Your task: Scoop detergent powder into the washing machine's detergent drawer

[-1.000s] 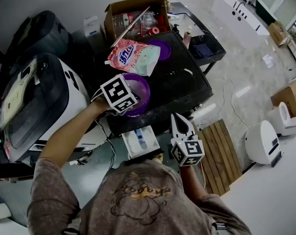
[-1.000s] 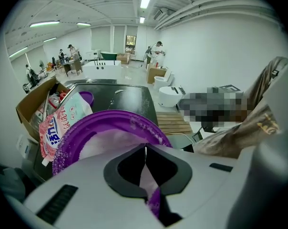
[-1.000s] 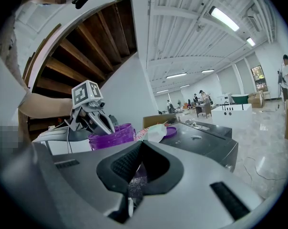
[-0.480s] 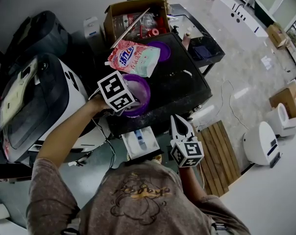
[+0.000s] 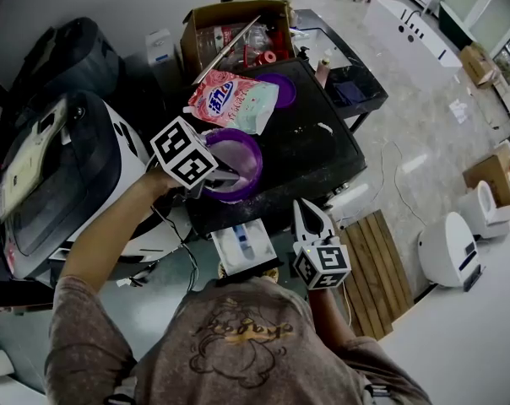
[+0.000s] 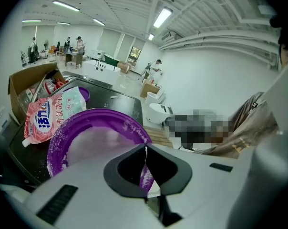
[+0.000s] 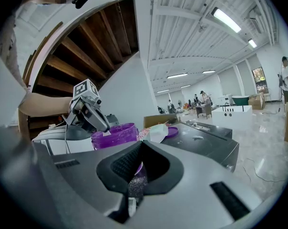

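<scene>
Left claw: jaws pinched on the near-left rim of the purple bowl. The rim runs straight into the closed tips, and powder specks show on the purple wall inside the jaw opening. The bowl extends ahead of the claw and holds pale powder. It sits at the near edge of the black table.

Past the bowl from this claw is the pink detergent bag, lying flat with its corner touching the bowl's far rim. A purple lid is just behind the bag, with an open carton farther back.

Right claw: jaws narrow, tips together, nothing sticking out past them. A speckled grey bit shows in the opening behind the tips; I can't tell what it is. The claw is off the table's near edge and well apart from the bowl. Its own view puts the bowl and left claw ahead and to the left.

The drawer is pulled out, white with a blue insert. It's just left of the right claw and nearer the person than the left claw, under the table edge. The washer is left of the left claw.
</scene>
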### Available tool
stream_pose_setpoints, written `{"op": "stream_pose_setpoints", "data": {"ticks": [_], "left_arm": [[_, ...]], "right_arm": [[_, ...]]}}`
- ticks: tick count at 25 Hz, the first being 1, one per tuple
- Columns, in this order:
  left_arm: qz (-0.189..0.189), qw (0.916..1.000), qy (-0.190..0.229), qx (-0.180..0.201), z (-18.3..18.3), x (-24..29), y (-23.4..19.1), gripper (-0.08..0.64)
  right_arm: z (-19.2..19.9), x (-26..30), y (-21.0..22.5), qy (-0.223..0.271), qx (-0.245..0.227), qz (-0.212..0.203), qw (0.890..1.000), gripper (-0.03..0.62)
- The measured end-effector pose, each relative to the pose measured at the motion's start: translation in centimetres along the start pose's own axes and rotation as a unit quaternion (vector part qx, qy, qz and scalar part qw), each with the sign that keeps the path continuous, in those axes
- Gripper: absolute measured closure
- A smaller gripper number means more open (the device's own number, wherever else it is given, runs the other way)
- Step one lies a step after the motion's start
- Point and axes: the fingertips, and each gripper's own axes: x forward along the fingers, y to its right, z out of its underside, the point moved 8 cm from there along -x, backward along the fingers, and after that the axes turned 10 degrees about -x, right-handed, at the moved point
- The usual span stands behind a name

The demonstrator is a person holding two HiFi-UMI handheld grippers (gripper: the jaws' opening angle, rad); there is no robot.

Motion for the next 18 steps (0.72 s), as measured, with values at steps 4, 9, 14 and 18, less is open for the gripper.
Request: {"op": "stream_pose_setpoints", "data": {"ticks": [4,9,14,18], "left_arm": [[0.017,0.999,0.033,-0.027,0.3,-0.8,-0.6,0.535],[0.05,0.9945,0.06,-0.069,0.9,-1.5,-1.0,0.535],[0.073,0.9867,0.095,-0.11,1.6,-2.1,-1.6,0.536],[0.092,0.9735,0.139,-0.157,2.2,-2.9,-2.4,0.536]], "right_arm": [[0.0,0.2,-0.4,-0.003,-0.003,-0.004,1.0,0.591],[-0.5,0.5,-0.8,-0.002,-0.006,-0.01,1.0,0.591],[-1.0,0.9,-1.1,0.0,-0.008,-0.015,1.0,0.591],[-1.2,1.2,-1.4,-0.005,-0.018,-0.019,1.0,0.591]]}}
